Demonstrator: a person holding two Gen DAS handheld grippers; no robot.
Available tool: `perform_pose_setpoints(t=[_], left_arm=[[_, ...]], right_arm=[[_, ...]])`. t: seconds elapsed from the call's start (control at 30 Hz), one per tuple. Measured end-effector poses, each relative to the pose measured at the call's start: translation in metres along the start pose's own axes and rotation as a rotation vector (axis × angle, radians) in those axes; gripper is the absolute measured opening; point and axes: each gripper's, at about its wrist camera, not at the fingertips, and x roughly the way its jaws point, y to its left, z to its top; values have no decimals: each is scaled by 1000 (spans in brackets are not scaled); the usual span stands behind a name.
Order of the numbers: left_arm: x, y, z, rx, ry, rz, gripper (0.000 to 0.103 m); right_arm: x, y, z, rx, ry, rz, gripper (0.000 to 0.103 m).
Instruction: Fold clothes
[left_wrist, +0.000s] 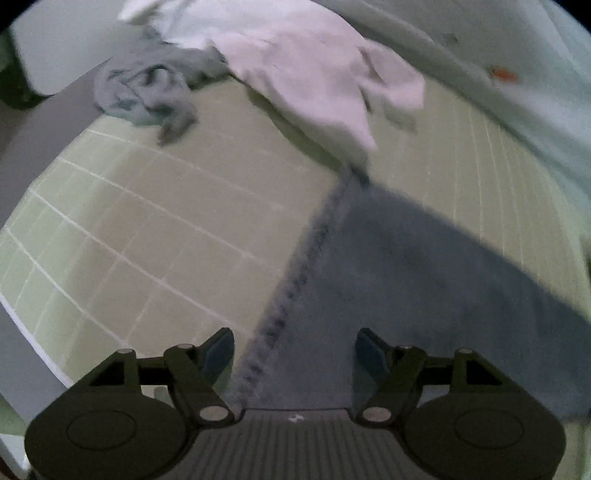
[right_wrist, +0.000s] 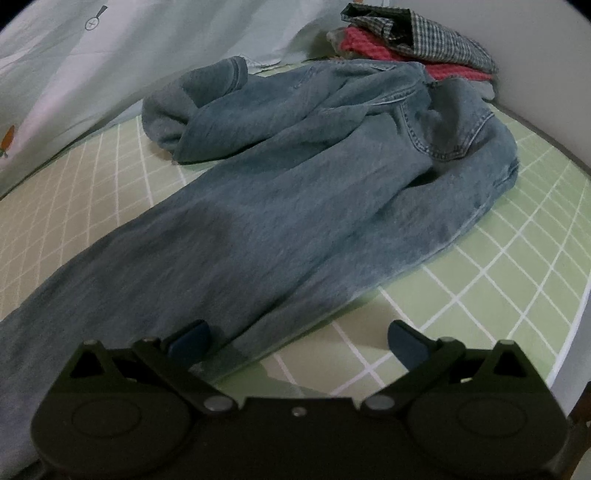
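Two grippers, jaws spread and pinching nothing: left gripper (left_wrist: 294, 345) over a seamed leg edge of the jeans (right_wrist: 295, 192), right gripper (right_wrist: 298, 338) at their opposite edge, probably placed to take hold. Jeans lie lengthwise on the green gridded mat (right_wrist: 498, 266), waist rumpled at the far end. Left view alone shows a white garment (left_wrist: 306, 70) and grey garment (left_wrist: 144, 92); right view alone shows a stack of clothes (right_wrist: 413, 48)

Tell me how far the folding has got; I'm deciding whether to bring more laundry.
Done: a checked and pink stack sits folded. In hand: the jeans lie spread on the green grid mat, unfolded; left gripper and right gripper open at them. Left: white garment, crumpled grey one.
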Motion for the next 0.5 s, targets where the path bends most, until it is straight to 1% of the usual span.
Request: perform_pose_setpoints(t=[0.07,0.17,0.27,0.33,0.43,0.5], left_arm=[[0,-12,-6,102,-5,53,75],[-2,-17,-7,112,-6,68,76],[-5,-14,-5,72,-6,47,77],[-13,-15,-4,58,-26,60,77],[-28,-25,-4,65,-78,73,77],[-38,-34,-6,65,-107,82,79]], right_arm=[[-1,0,0,1,5,1,103],[-1,-3,1,-17,16,28,103],[-2,-11,3,-23,26,69,103],[-3,-21,5,-10,30,90,103],[0,-50,13,73,19,92,103],[3,-75,20,146,7,97,103]])
